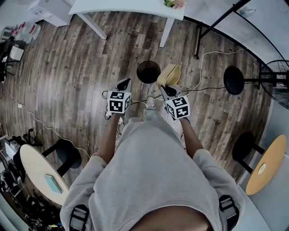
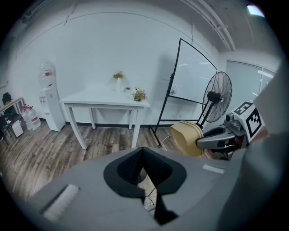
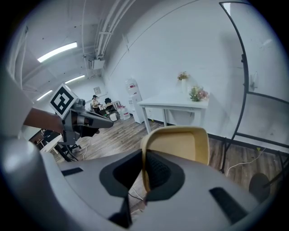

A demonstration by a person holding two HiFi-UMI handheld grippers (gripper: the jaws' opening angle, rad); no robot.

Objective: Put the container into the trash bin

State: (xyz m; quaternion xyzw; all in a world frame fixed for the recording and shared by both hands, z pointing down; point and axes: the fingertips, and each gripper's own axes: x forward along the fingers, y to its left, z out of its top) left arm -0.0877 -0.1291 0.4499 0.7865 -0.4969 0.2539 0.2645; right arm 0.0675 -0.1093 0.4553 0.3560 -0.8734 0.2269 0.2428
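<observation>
A beige plastic container [image 1: 169,74] hangs above the wood floor, and my right gripper [image 1: 168,90] is shut on its rim. In the right gripper view the container [image 3: 180,144] stands on edge with its wall between the pads of the right gripper [image 3: 144,155]. It also shows in the left gripper view as the container [image 2: 189,137], at the right. A dark round trash bin [image 1: 148,72] stands on the floor just left of the container. My left gripper [image 1: 124,83] hovers beside the bin. Its jaws [image 2: 143,151] are shut with nothing between them.
A white table [image 1: 126,6] stands ahead, with a whiteboard stand [image 1: 212,27] to its right. A black stool [image 1: 234,80] and a fan [image 1: 275,76] are on the right. Cables [image 1: 203,85] lie across the floor. Round tables [image 1: 271,164] flank me.
</observation>
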